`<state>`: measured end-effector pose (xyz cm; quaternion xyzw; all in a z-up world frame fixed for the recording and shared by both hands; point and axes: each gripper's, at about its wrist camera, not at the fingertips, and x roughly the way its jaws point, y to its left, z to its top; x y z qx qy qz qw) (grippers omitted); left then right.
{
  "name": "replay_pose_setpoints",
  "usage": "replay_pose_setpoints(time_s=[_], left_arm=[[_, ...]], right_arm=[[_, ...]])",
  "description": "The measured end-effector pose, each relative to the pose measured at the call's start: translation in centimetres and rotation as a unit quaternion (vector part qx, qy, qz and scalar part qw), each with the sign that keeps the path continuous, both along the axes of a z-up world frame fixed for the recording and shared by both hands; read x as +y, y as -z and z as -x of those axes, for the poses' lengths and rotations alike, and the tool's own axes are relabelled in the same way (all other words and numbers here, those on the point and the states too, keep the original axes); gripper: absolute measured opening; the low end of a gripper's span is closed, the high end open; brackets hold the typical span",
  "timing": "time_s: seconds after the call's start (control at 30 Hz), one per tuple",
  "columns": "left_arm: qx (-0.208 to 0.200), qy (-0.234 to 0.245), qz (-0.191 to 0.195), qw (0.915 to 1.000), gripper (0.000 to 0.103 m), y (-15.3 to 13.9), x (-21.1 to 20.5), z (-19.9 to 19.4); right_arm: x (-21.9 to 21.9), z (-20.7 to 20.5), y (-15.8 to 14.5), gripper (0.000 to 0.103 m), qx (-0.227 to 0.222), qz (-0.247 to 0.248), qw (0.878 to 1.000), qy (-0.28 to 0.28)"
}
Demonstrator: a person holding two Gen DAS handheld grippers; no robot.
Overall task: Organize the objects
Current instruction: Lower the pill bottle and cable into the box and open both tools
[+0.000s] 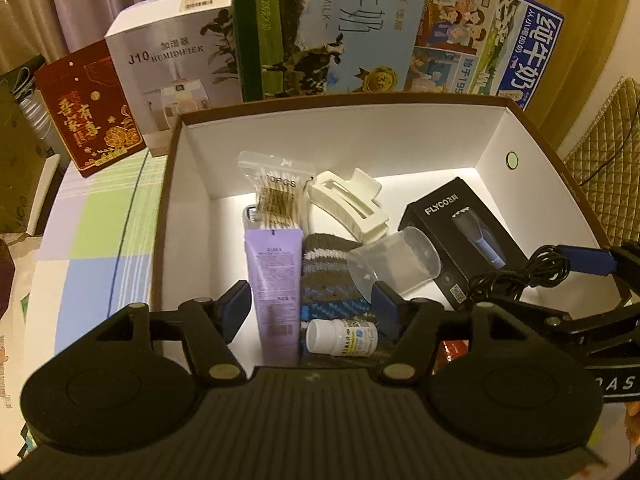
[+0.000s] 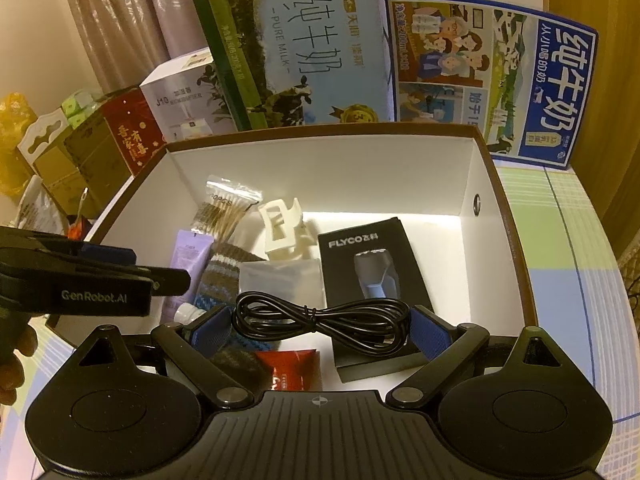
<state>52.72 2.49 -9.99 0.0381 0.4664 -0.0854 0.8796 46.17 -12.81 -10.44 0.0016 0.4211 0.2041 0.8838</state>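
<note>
An open box (image 1: 340, 136) with white walls and a brown rim holds the objects. Inside lie a bag of cotton swabs (image 1: 276, 192), a white hair claw (image 1: 348, 208), a purple tube (image 1: 276, 288), a striped knit sock (image 1: 332, 276), a clear plastic cup (image 1: 396, 264), a small white bottle (image 1: 340, 338) and a black FLYCO box (image 1: 464, 236). My left gripper (image 1: 312, 308) hovers open over the tube and sock, holding nothing. My right gripper (image 2: 320, 330) is shut on a coiled black cable (image 2: 320, 316), held above the FLYCO box (image 2: 368, 272) at the near edge.
Behind the box stand two milk cartons (image 2: 304, 56) (image 2: 500, 80), a humidifier box (image 1: 172, 76) and a red gift box (image 1: 88, 108). A red packet (image 2: 292, 368) lies at the box's near wall. The checked tablecloth (image 2: 560, 240) shows on both sides. A hand (image 2: 16, 360) is at the left.
</note>
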Motion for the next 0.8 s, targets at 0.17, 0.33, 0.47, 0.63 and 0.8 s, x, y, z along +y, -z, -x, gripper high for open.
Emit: replay_pose_setpoints(time_s=[0.17, 0.33, 0.47, 0.63, 0.8], left_arm=[[-0.004, -0.01, 0.0, 0.9999, 0.067, -0.6, 0.6, 0.2], [-0.008, -0.017, -0.001, 0.9998, 0.069, -1.1, 1.2, 0.2], [-0.01, -0.022, 0.001, 0.9997, 0.072, -1.3, 1.5, 0.1], [-0.011, -0.03, 0.007, 0.9995, 0.074, -1.5, 1.9, 0.2], [-0.015, -0.035, 0.016, 0.9991, 0.078, -1.9, 2.2, 0.6]], right_arm=[[0.5, 0.0, 0.1, 0.092, 0.0, 0.001, 1.0, -0.005], [1.3, -0.2, 0.2, 0.092, -0.001, 0.005, 1.0, -0.019], [2.1, -0.6, 0.2, 0.092, -0.014, 0.006, 0.999, -0.03], [2.1, -0.9, 0.1, 0.101, -0.034, -0.012, 0.999, -0.027], [2.0, -0.5, -0.1, 0.101, -0.036, -0.018, 0.999, -0.032]])
